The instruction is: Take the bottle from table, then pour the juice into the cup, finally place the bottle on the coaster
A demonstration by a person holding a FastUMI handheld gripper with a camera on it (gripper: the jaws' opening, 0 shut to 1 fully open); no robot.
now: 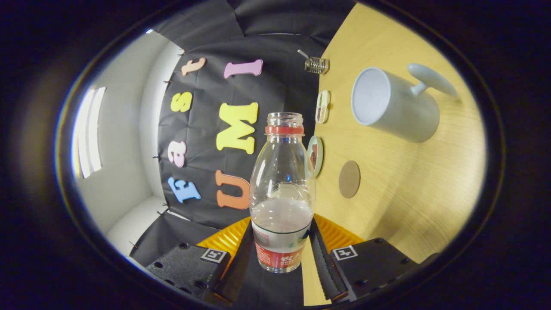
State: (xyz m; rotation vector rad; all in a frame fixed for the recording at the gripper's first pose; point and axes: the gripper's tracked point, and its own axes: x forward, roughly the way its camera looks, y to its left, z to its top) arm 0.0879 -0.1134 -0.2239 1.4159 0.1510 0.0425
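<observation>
We see one bottle (281, 193), uncapped and about a third full of pale juice, clamped between both fingers of our gripper (282, 254). Beyond the fingers on the table (413, 193) sit one empty cup (389, 105), one round coaster (349, 179) and two small dishes (315, 155).

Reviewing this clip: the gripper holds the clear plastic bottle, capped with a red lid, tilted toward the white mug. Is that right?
Not quite. In the gripper view the clear plastic bottle has no lid: its mouth is open, with just a red ring below it. The gripper does hold it, tilted toward the white mug.
</observation>
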